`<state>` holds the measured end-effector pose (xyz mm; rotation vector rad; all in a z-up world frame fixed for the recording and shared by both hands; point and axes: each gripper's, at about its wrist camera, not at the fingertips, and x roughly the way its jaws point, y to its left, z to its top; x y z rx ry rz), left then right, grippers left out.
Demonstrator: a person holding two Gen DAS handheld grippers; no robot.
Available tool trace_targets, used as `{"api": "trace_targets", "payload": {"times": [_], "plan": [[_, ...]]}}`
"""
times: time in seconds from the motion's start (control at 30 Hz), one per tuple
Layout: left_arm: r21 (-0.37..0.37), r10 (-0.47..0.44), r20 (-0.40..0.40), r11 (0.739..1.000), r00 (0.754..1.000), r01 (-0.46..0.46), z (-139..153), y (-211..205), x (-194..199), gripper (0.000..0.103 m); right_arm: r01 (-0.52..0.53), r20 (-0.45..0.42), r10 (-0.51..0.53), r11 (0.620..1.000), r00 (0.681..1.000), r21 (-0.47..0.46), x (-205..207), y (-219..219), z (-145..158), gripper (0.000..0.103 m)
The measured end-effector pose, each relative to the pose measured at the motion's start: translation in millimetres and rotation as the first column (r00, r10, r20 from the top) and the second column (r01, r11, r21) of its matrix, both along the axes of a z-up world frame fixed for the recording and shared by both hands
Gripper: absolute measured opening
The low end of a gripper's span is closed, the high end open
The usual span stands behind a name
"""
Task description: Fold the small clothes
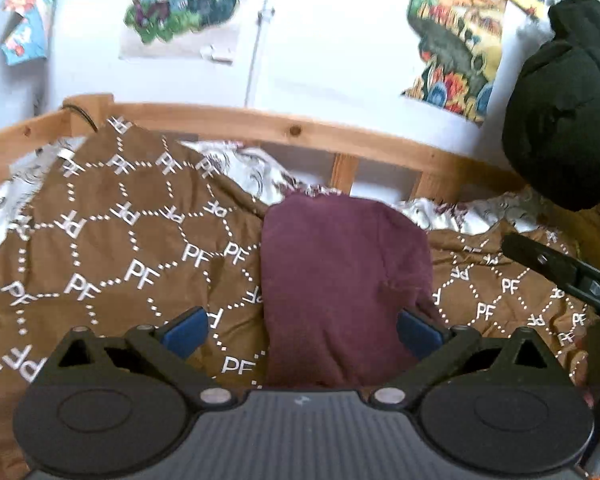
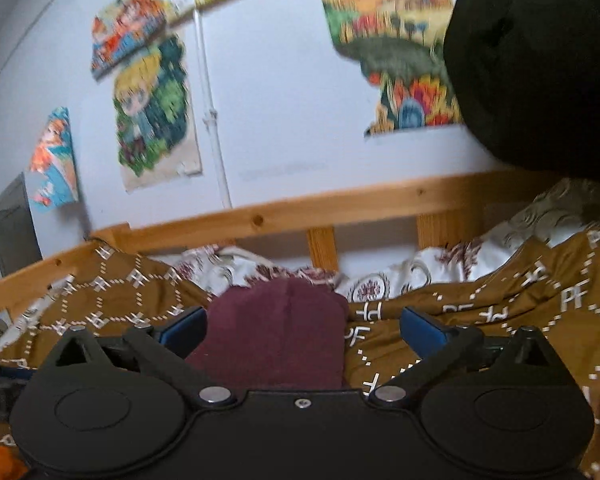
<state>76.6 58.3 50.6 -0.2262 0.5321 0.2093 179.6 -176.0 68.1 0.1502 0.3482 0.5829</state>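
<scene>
Maroon garment [image 1: 344, 280] folded flat on brown blanket [image 1: 112, 240] inside wooden bed frame [image 1: 260, 124]. Left gripper [image 1: 302, 326] released, empty; right gripper [image 2: 302, 326] likewise.

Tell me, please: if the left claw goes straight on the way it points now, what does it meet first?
Most likely the folded maroon garment on the brown blanket; it lies straight ahead between the open left claw fingers, though depth is unclear.
</scene>
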Motion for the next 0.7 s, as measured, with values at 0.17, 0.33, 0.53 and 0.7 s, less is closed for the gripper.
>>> {"api": "trace_targets", "payload": {"times": [0.17, 0.33, 0.53, 0.7], "plan": [[0.014, 0.026, 0.025, 1.0, 0.999, -0.027, 5.8, -5.3, -30.9, 0.102, -0.007, 0.055, 0.006, 1.0, 0.998, 0.017, -53.3, -17.0, 16.4, 0.102], [0.036, 0.041, 0.023, 0.999, 0.999, -0.041, 2.8, -7.5, -57.1, 0.102, 0.002, 0.063, -0.003, 1.0, 0.998, 0.016, -94.1, -31.7, 20.1, 0.102], [0.068, 0.044, 0.023, 0.997, 0.999, -0.046, -0.9, -11.0, -81.8, 0.102, 0.029, 0.047, -0.03, 0.999, 0.998, 0.017, -122.6, -43.9, 16.8, 0.102], [0.104, 0.023, 0.012, 0.994, 1.0, -0.024, -6.0, -15.9, -91.8, 0.102, 0.046, 0.029, -0.046, 0.999, 0.999, 0.014, -139.1, -50.8, 11.6, 0.102]]}}
